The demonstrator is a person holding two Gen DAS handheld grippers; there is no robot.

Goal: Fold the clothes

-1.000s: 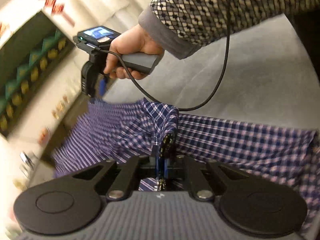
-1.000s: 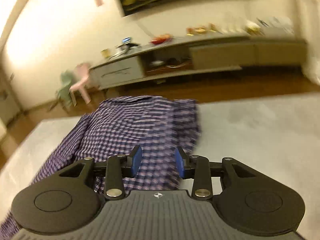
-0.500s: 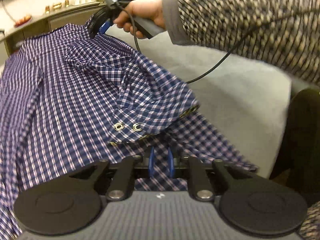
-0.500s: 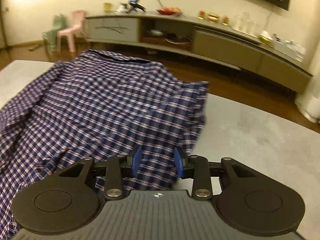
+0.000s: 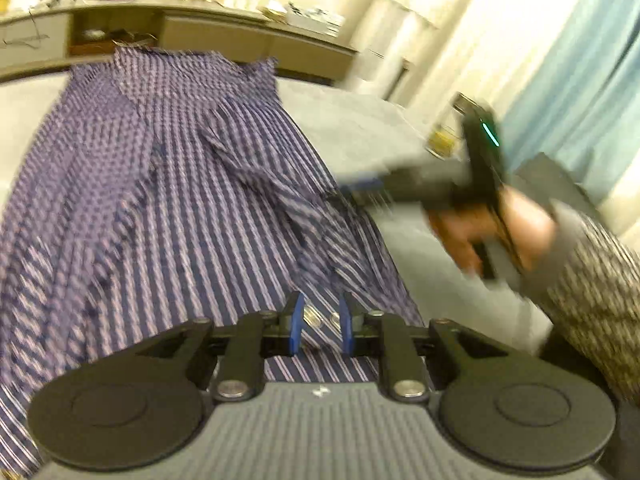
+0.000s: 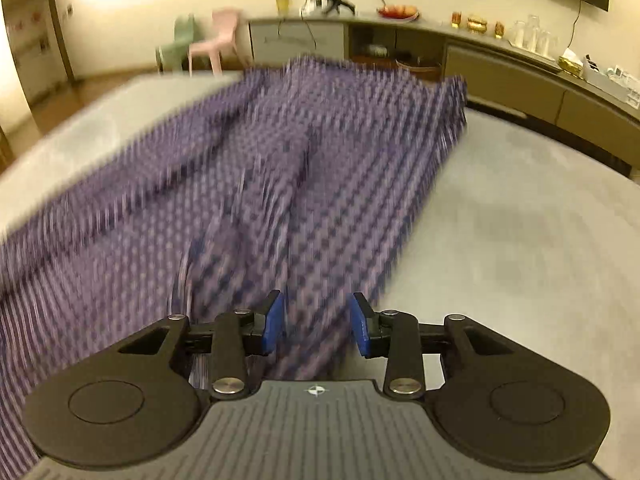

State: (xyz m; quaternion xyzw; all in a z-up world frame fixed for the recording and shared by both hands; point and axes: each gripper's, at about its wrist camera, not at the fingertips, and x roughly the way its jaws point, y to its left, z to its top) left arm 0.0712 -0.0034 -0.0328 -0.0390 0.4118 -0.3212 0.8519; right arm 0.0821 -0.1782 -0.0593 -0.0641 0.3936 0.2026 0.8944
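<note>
Since the shirt (image 6: 280,184), spread mid-frame over the grey surface (image 6: 520,220), looks light, limp and slide-prone, hems or seams suit gripping, with the left gripper (image 5: 319,330) and right gripper (image 6: 318,326) both parted, empty.

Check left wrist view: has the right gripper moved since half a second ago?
Yes. The right gripper was up by the far sideboard at the shirt's top edge; now it sits lower and right, beside the shirt's right edge.
</note>
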